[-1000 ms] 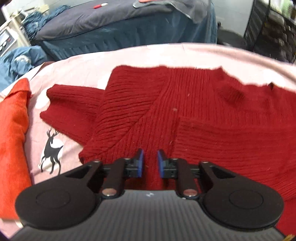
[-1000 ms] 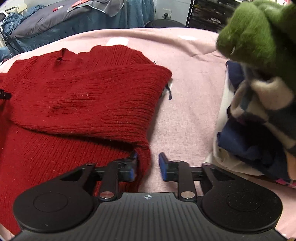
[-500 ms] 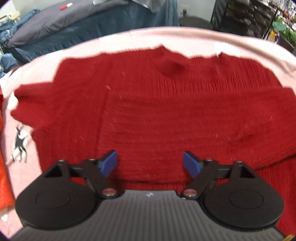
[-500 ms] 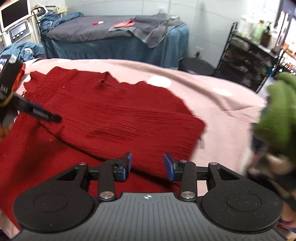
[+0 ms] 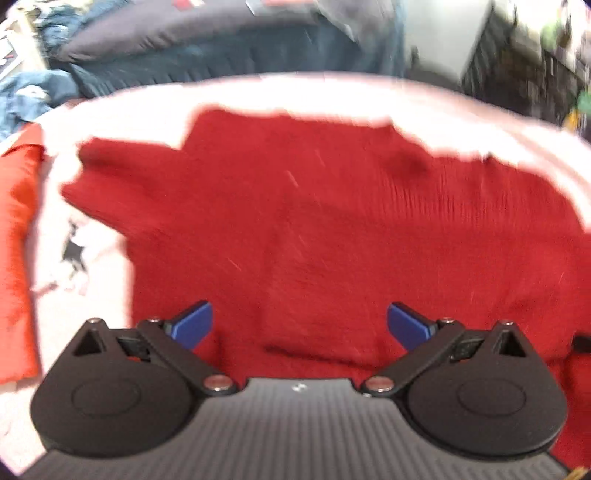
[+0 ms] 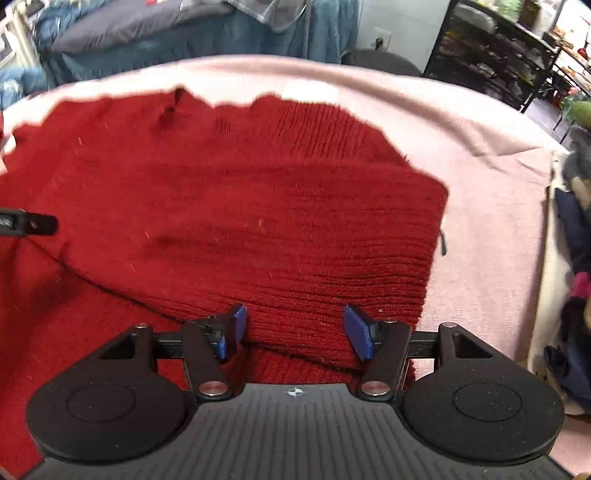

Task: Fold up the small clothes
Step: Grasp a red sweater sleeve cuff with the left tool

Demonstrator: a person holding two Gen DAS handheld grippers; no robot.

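A dark red ribbed sweater (image 5: 332, 229) lies flat on a pink sheet (image 5: 295, 96), its sleeves folded across the body. It also shows in the right wrist view (image 6: 240, 206). My left gripper (image 5: 300, 326) is open and empty, above the sweater's near part. My right gripper (image 6: 293, 330) is open and empty, over the edge of the folded right sleeve. The tip of the left gripper (image 6: 29, 223) shows at the left edge of the right wrist view.
An orange-red garment (image 5: 16, 240) lies at the left on the sheet, beside a deer print (image 5: 74, 251). A pile of dark and green clothes (image 6: 576, 266) sits at the right. A blue-covered bed (image 6: 166, 33) and black shelves (image 6: 495, 55) stand behind.
Both grippers went from shut to wide open, letting go of the sleeves now folded over the sweater. Both have pulled back over its near part. The left view is blurred by motion.
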